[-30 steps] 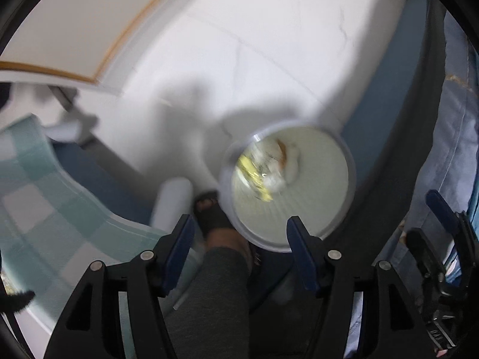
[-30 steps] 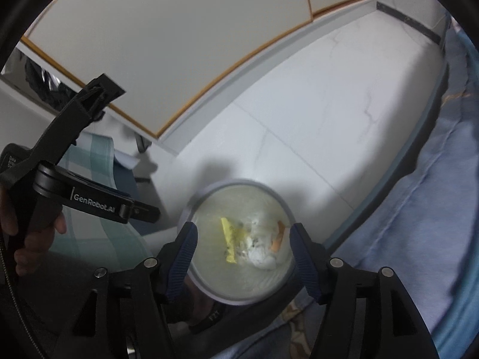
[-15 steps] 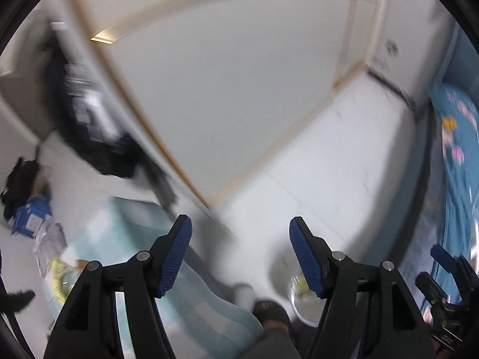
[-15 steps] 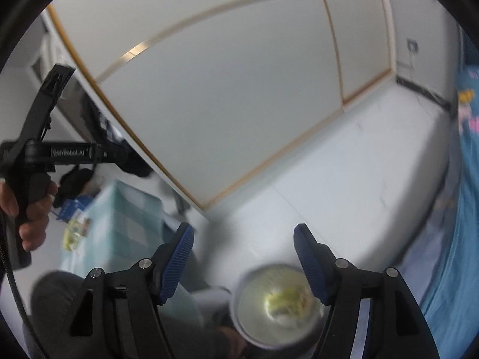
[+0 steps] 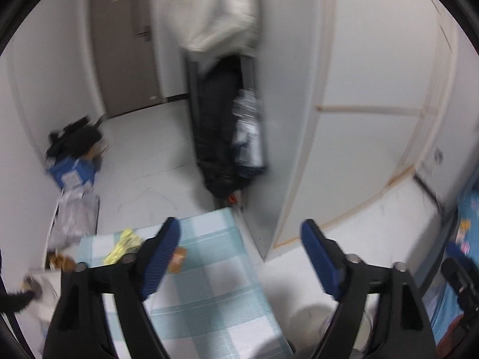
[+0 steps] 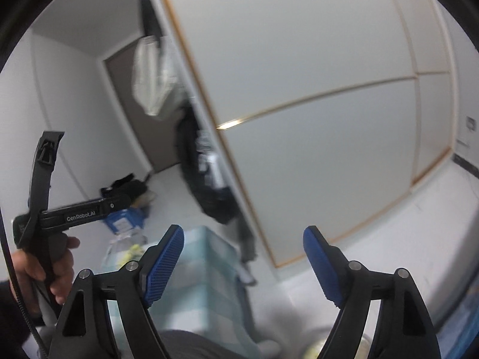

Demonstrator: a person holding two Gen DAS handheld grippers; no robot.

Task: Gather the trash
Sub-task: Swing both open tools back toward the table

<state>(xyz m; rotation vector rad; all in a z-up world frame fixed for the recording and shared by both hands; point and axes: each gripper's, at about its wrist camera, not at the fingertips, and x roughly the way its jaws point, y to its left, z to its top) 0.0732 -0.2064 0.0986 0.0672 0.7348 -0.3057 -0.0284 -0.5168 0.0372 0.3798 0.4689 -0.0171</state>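
A brown door [image 5: 125, 48] stands at the far end of the white floor [image 5: 161, 161]. Beside it, dark clothes [image 5: 218, 137] hang in an open closet with big white sliding doors [image 5: 353, 155]. A black bag [image 5: 76, 139] and a blue box [image 5: 73, 173] lie by the wall.

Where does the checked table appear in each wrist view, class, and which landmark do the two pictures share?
Left wrist view: the checked table fills the lower centre, running under the left finger.
Right wrist view: the checked table sits at lower centre, just right of the left finger.
Shared landmark: the brown door at the back.
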